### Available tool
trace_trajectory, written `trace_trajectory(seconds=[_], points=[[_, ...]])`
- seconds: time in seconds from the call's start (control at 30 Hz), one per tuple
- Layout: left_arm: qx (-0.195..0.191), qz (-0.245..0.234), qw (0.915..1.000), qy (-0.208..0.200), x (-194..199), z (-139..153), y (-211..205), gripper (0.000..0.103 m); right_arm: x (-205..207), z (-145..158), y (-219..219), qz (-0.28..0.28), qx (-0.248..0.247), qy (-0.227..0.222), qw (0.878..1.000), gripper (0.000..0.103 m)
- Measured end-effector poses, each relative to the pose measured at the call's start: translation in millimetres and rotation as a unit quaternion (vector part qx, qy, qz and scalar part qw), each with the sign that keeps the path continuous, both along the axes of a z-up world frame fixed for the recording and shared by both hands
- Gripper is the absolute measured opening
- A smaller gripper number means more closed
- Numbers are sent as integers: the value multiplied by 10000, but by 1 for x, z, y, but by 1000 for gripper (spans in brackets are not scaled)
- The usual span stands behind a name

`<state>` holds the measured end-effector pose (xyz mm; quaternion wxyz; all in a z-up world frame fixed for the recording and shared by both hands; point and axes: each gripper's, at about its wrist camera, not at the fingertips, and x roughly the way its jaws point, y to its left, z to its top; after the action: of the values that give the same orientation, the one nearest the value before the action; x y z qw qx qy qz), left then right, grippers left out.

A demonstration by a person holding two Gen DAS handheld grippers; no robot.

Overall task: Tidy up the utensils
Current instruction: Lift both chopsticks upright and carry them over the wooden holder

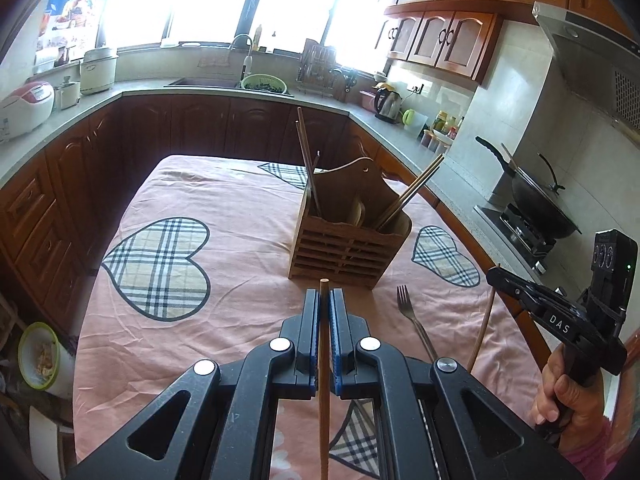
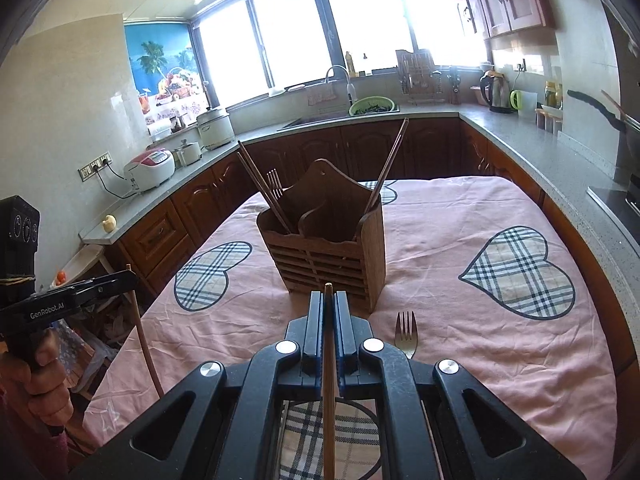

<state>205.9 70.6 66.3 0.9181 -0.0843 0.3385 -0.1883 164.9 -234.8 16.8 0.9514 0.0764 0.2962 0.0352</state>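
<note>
My left gripper (image 1: 324, 296) is clenched on a wooden chopstick (image 1: 324, 360), whose tip pokes out just past the blue pads and whose shaft runs back between the fingers. My right gripper (image 2: 328, 298) is likewise closed tight on a second chopstick (image 2: 329, 380), gripped the same way, tip just clear of the fingers. Each camera catches the other tool at the edge of its view with its thin stick hanging from it: the right gripper (image 1: 504, 276) off to the right of the holder, the left gripper (image 2: 120, 280) off to its left.

Both tools sit just in front of the wooden utensil holder (image 2: 328, 256), a slatted box with a tall shaped back and a divider, standing upright on the pink tablecloth (image 2: 440, 240) with its plaid hearts. Inside the holder, a pair of chopsticks (image 2: 260, 184) leans out of the left compartment beside the tines of a fork (image 2: 274, 180), and another pair (image 2: 390, 156) leans out of the right compartment.

A metal fork (image 2: 406, 334) lies flat on the cloth just in front of the holder's right corner, touching neither gripper.
</note>
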Motion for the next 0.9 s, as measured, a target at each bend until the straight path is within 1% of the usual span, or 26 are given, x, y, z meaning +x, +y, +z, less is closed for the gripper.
trace_trajectory(seconds=[0.1, 0.2, 0.33, 0.57, 0.9], points=[[-91, 32, 9999, -79, -5, 2, 5, 4, -3, 5, 1, -10, 4, -97, 10000, 4], [-300, 36, 9993, -230, -9, 5, 13, 4, -5, 10, 1, -9, 14, -188, 9998, 4], [-450, 132, 9979, -445, -15, 7, 22, 4, -7, 15, -1, -62, 42, -341, 9994, 4], [-690, 290, 9951, -650, -18, 10, 33, 3, -12, 31, -6, -235, 145, -734, 9969, 4], [-880, 354, 9912, -925, -13, 20, 39, 3, -4, 54, -12, -316, 208, -1150, 9926, 4]])
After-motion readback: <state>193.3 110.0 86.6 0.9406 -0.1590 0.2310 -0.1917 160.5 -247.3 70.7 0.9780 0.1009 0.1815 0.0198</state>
